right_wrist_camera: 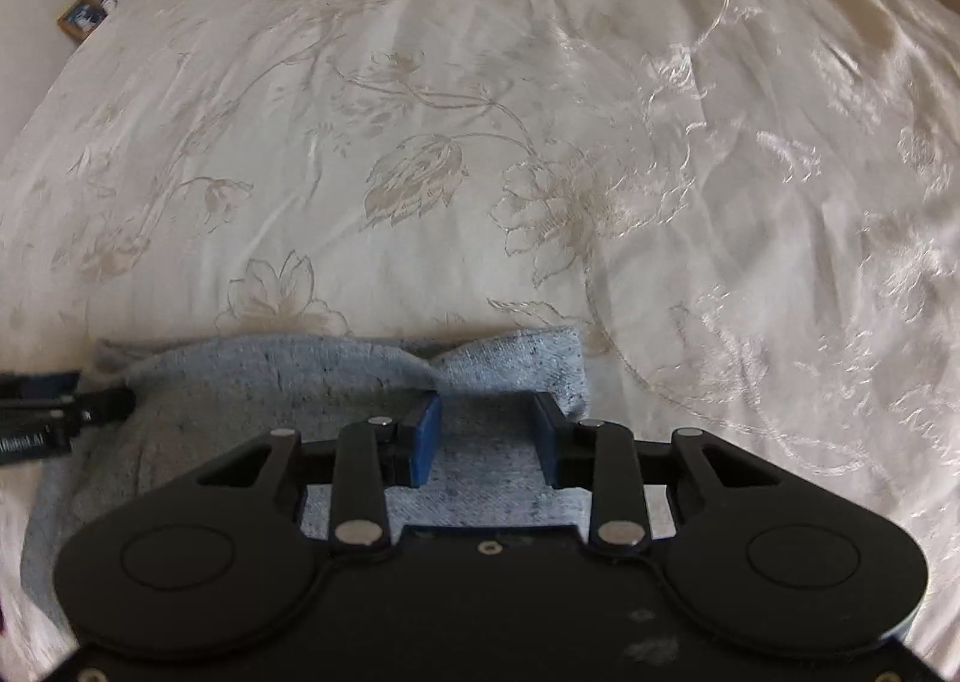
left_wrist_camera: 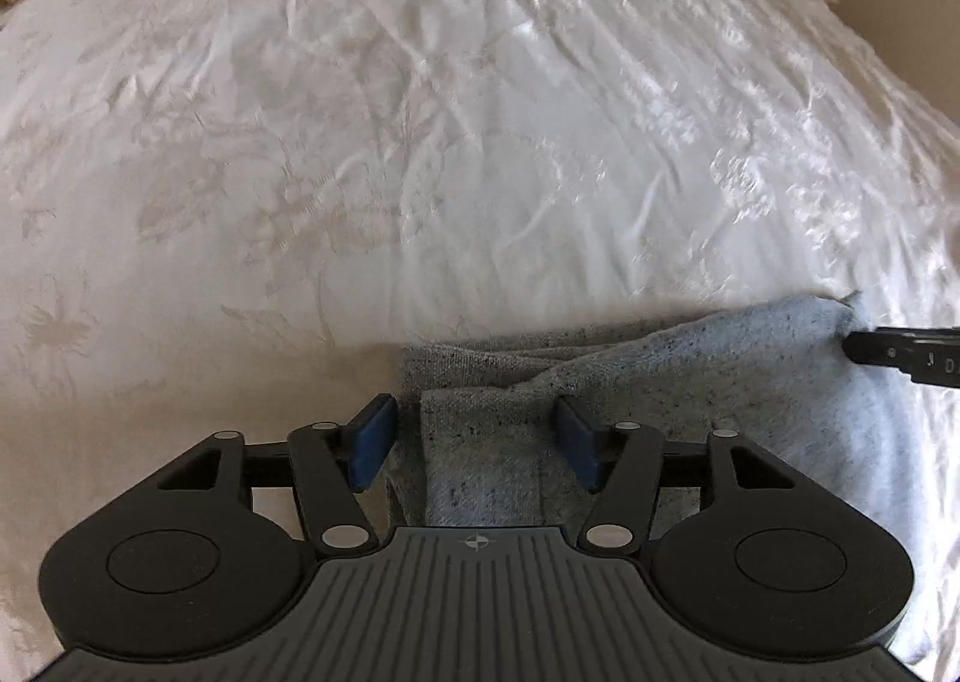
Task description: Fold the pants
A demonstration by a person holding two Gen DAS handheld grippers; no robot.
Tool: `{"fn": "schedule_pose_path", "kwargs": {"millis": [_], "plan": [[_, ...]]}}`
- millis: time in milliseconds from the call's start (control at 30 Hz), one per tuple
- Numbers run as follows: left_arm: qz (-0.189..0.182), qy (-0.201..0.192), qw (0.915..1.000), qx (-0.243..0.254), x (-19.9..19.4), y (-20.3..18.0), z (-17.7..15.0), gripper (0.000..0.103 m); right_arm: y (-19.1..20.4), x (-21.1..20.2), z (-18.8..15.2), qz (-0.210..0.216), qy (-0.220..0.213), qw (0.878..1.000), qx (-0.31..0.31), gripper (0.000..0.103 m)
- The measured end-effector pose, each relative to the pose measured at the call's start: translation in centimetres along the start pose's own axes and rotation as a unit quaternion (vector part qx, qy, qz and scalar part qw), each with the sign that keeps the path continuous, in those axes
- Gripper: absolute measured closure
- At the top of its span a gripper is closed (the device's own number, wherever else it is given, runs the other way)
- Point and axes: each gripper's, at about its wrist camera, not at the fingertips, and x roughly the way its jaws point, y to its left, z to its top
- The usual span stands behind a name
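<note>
Pants [left_wrist_camera: 690, 382] [right_wrist_camera: 252, 400]: heathered light-grey knit with dark flecks, lying in folded layers. Left view: at 5 o'clock, upper layer creased diagonally. Right view: at 7 o'clock, far edge pinched into a fold near its middle.

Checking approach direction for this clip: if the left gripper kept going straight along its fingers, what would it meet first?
Likely the raised fold of the grey pants just ahead of the left gripper, whose open jaws already straddle the cloth. Beyond that lies only the white bedspread. Depth is uncertain.
</note>
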Motion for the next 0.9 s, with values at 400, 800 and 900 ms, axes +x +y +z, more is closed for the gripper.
{"fn": "schedule_pose_path", "kwargs": {"millis": [400, 800, 900], "plan": [[-0.014, 0.016, 0.9987, 0.046, -4.0, -2.2, -7.8, 0.043, -1.5, -6.9, -11.4, 0.058, 0.038, 0.998, 0.01, 0.053], [-0.02, 0.029, 0.9988, -0.034, -6.0, -0.1, -8.5, 0.021, -3.2, -10.5, -13.1, 0.047, 0.007, 0.997, 0.054, 0.028], [-0.015, 0.018, 0.9987, -0.046, -6.6, 0.0, -8.6, 0.009, -3.4, -11.7, -11.4, 0.058, -0.025, 0.996, 0.055, 0.024]]}}
